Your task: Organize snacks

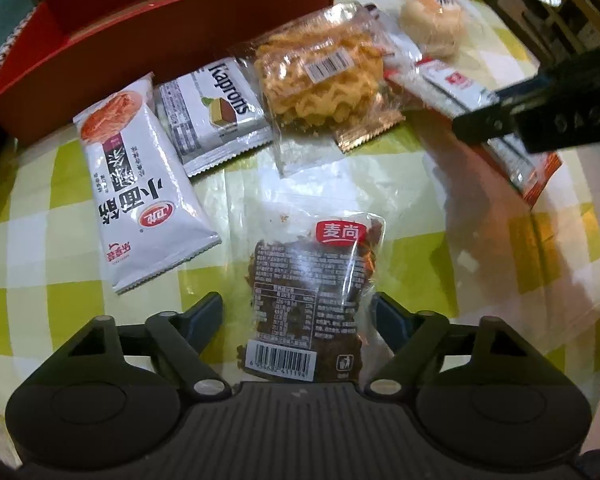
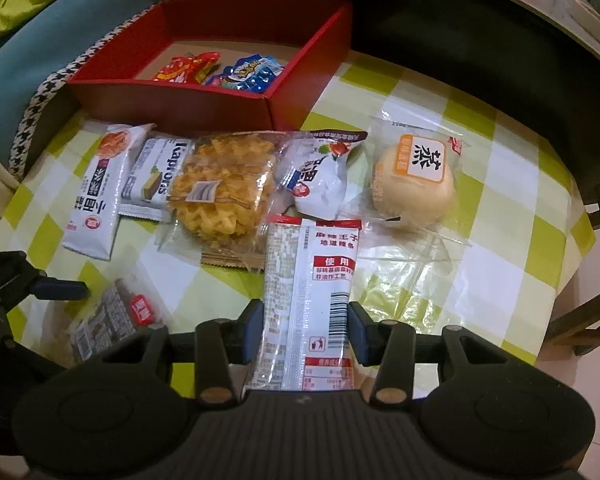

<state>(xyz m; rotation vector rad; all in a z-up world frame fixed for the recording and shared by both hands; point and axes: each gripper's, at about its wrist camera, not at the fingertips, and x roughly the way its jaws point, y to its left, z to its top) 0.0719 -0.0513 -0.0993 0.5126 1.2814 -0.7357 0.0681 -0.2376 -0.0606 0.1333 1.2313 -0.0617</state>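
Note:
My left gripper [image 1: 298,312] is open, its fingers either side of a clear packet of dark brown snack [image 1: 312,296] lying on the green-checked tablecloth. My right gripper [image 2: 306,326] is open around a long white-and-red snack packet [image 2: 310,292]; the jaws stand close to its edges, not pressing. The same packet shows in the left wrist view [image 1: 480,120], under the right gripper. The dark packet also shows in the right wrist view [image 2: 108,320]. The red box [image 2: 172,102] at the back holds red and blue packets.
Loose on the table are a white noodle-snack packet [image 1: 140,184], a Kaprons wafer [image 1: 216,116], a crispy noodle cake [image 1: 324,80], a crumpled white packet [image 2: 320,180] and a wrapped round bun [image 2: 414,184]. The table edge drops off at the right.

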